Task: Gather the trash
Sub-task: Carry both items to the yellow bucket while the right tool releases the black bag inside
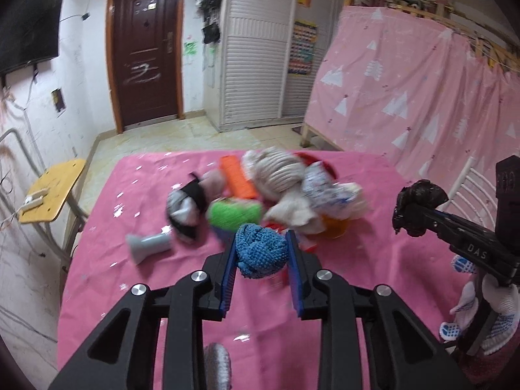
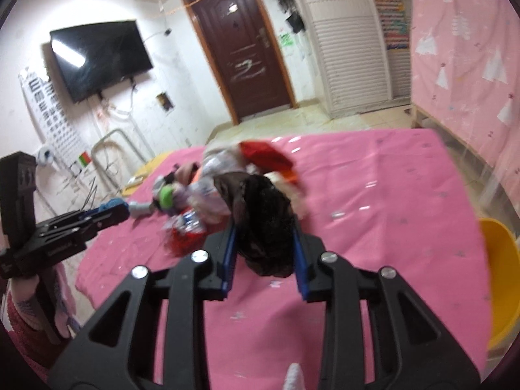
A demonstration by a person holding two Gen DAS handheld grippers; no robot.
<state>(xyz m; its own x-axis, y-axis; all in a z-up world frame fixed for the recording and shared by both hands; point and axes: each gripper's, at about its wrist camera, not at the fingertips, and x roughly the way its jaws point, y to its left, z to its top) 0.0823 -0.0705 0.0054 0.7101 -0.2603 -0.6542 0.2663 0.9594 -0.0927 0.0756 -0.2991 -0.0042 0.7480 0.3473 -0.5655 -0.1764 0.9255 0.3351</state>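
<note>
Nearest your lens, the left gripper point(image 1: 261, 253) has its blue pads closed onto a balled-up blue knitted cloth point(image 1: 260, 250), which fills the narrow gap between the jaws. Your right gripper point(image 2: 265, 240) is likewise pinched on a crumpled dark brown-black wad of thin fabric or film point(image 2: 260, 221), bulging out above and below the pads. Both loads appear lifted clear of the pink tablecloth point(image 1: 357, 276).

The remaining heap of mixed rags and wrappers point(image 1: 269, 185) lies ahead of both sets of jaws. A grey flared plastic piece point(image 1: 149, 245) lies ahead and to the left of your left jaws.

The relation that matters now: a yellow plastic tub point(image 2: 500, 279) shows only at the right edge of the right wrist view, off to the right of your right jaws. If that is the bin, your right hand is much the nearer, and the left would have to cross over.
</note>
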